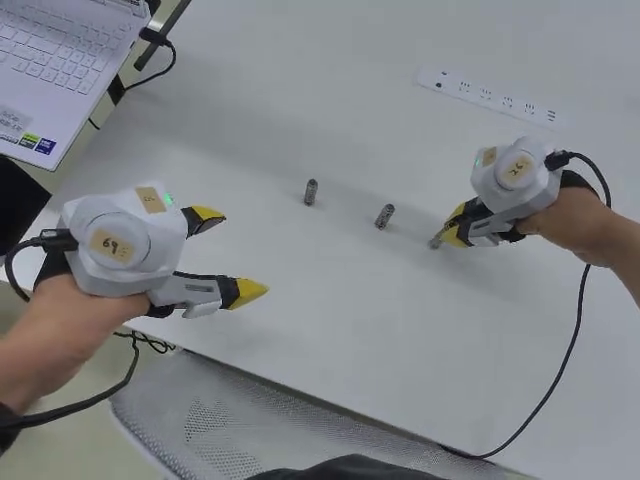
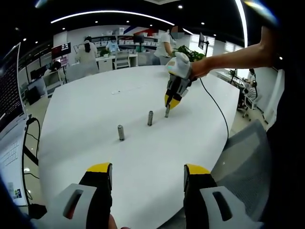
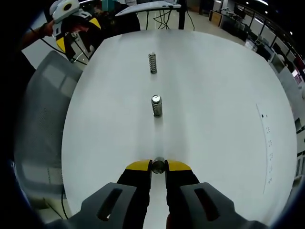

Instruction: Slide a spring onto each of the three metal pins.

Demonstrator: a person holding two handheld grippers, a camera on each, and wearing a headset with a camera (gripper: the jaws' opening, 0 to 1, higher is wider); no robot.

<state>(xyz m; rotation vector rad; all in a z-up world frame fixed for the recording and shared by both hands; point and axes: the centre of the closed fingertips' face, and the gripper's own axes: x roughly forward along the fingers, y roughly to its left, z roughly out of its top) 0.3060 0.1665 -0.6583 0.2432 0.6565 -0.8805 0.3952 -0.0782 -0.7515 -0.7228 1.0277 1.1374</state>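
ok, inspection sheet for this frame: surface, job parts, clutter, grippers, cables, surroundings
Surface: white table, nothing spilled.
Job's things: first pin and second pin stand upright, apart, each seemingly wearing a spring; third pin sits between the right gripper jaws.
Clutter: laptop far left; power strip far right.
Grippers: left gripper open, over the near edge; right gripper shut on third pin, tips at the table.
Cables: right cable trails across the table; left cable hangs off the edge.
Surroundings: mesh chair below; office with people behind.
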